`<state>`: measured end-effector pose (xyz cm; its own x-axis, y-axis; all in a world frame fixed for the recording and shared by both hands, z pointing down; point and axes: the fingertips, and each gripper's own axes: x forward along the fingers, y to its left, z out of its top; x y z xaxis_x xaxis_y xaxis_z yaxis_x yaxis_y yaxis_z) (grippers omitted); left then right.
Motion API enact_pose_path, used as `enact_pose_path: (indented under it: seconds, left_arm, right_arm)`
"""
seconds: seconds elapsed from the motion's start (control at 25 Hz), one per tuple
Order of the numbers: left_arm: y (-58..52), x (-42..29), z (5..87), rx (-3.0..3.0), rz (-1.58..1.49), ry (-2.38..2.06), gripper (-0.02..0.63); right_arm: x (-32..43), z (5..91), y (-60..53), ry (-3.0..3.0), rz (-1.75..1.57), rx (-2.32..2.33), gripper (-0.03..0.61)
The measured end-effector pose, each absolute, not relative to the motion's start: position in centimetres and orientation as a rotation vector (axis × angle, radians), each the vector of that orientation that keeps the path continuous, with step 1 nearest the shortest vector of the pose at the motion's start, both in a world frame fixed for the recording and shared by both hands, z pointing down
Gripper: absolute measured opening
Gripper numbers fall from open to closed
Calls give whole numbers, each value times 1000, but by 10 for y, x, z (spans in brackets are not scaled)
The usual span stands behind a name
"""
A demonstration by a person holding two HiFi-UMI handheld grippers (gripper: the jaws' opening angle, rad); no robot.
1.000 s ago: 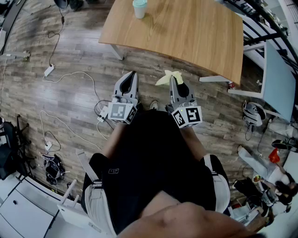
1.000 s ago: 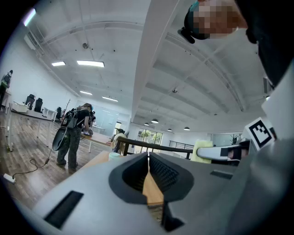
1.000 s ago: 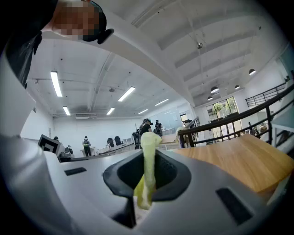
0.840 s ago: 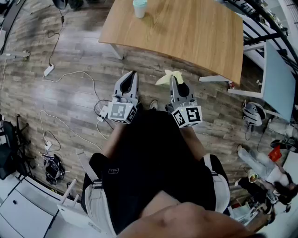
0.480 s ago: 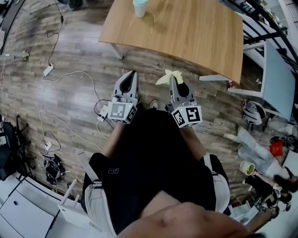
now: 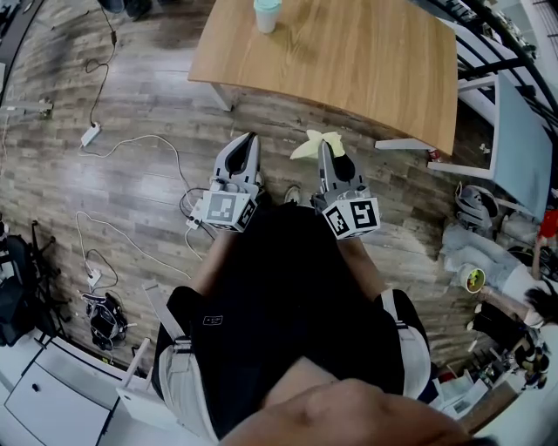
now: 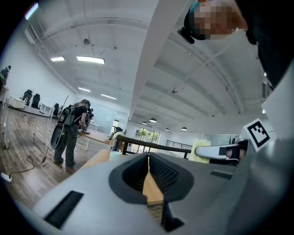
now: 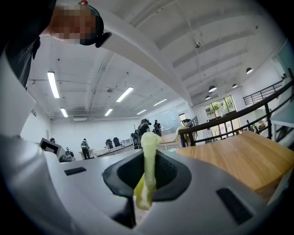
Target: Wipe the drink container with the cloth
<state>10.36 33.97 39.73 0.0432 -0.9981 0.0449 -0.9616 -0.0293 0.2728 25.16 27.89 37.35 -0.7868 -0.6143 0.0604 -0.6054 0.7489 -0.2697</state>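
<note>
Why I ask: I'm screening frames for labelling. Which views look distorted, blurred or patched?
Head view: sharp, but the table edges bow from the wide lens. Left gripper view: black rounded corners, a mosaic patch at top, the left gripper filling the lower half. Right gripper view: same corners and patch; the cloth in the right gripper is clear.

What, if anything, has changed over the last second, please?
Only a person at the right edge has shifted about. Both tongs stayed put short of the table: left tongs shut and empty, right tongs still shut on the yellow cloth; the cup is untouched.
</note>
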Motion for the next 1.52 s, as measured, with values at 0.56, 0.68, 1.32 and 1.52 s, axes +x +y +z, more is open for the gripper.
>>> enact_pose_path:
  seconds: [0.56, 0.68, 1.32, 1.52]
  left_arm:
    - [327, 43, 415, 2189, -224, -1860, 28]
    - [326, 33, 420, 2189, -223, -1842, 28]
    - [271, -13, 440, 2143, -244, -1810, 28]
    - [233, -25, 448, 2134, -213, -1792, 28]
  right_arm:
    - [190, 378, 274, 2877, -378, -1166, 49]
    - [181, 379, 271, 2873, -375, -1185, 49]
    - [127, 386, 200, 2900, -377, -1132, 49]
    - [109, 388, 155, 2888, -396, -1108, 48]
